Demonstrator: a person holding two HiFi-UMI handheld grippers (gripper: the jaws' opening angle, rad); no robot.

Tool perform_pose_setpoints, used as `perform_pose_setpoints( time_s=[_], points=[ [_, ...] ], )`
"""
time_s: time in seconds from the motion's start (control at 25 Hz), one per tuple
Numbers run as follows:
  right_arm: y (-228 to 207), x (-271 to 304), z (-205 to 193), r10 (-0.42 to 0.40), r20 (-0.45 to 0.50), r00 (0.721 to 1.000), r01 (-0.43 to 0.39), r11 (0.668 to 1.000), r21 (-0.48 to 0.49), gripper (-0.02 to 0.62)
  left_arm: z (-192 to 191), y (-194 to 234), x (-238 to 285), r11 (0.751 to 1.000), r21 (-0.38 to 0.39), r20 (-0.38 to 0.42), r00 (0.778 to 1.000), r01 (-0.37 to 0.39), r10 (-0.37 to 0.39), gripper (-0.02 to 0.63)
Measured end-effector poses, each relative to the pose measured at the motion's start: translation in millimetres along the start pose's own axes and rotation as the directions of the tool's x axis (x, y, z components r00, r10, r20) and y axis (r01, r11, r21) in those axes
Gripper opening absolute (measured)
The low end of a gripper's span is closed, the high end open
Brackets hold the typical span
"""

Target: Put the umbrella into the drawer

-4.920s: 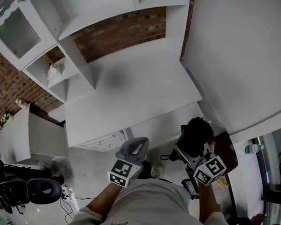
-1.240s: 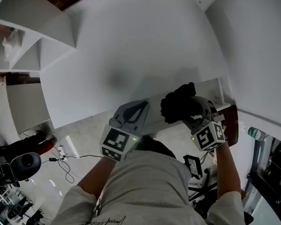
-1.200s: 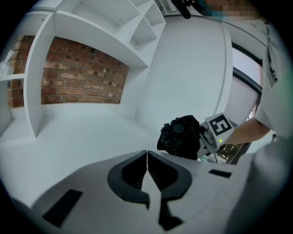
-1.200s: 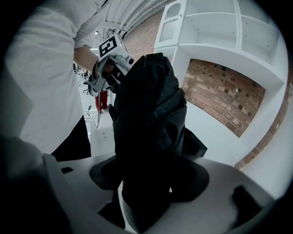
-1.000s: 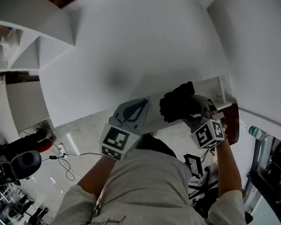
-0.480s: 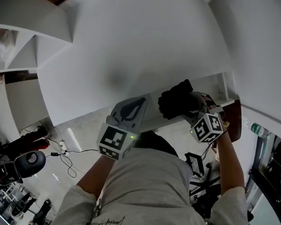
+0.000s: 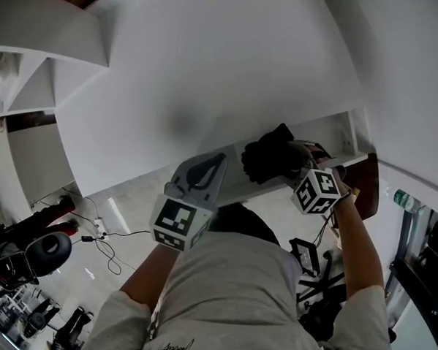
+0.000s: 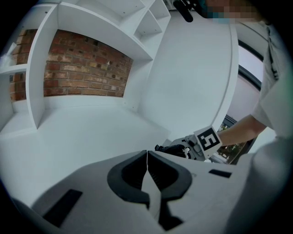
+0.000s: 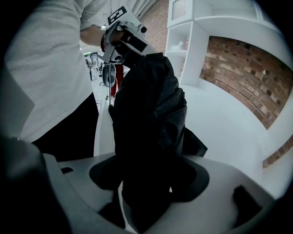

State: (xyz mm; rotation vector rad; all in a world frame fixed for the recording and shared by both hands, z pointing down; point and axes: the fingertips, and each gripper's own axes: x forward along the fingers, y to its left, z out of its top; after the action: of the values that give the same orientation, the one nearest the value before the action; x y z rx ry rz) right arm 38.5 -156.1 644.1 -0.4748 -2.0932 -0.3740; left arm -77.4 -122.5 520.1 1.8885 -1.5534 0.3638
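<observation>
Down at 9 o'clock in the head view, white shelves (image 7: 42, 59) stand beside a big white desk (image 7: 210, 68). The left gripper (image 7: 214, 161) is near 6 o'clock, over the front edge of the desk. Its own view shows its two jaws pressed together with nothing between them. That view also shows a red brick wall (image 8: 82, 68) behind the desk, at about 10 o'clock.

At 3 o'clock from the left gripper is the black umbrella (image 7: 267, 157). It is folded up into a soft dark bundle. It sits at the open drawer (image 7: 347, 137), a white box that sticks out under the front of the desk. I cannot tell if the umbrella touches the bottom of the drawer.

The right gripper (image 7: 296, 167) is just at 4 o'clock from the umbrella and holds it. In the right gripper view the jaws squeeze the dark cloth, and the umbrella fills the middle and points up to 12 o'clock. A brown board (image 7: 369, 197) shows at 3 o'clock, past the drawer.
</observation>
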Motion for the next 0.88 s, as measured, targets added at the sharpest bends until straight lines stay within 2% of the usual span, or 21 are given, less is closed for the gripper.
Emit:
perform_pose_setpoints(
  time_s=[0.48,0.88],
  points=[
    [13.8,21.2,-4.8,0.076,-0.051,0.996,-0.078,0.996,-0.041,0.275,-4.3,10.8,-5.4,0.999,-0.026,-0.002,1.000,-0.022,0.022,0.017],
    [22.3,49.9,-17.8,0.127,-0.126,0.984,-0.139,0.986,-0.090,0.275,-11.3,14.7,-2.4,0.999,-0.036,-0.011,1.000,-0.010,0.010,0.017]
  ],
)
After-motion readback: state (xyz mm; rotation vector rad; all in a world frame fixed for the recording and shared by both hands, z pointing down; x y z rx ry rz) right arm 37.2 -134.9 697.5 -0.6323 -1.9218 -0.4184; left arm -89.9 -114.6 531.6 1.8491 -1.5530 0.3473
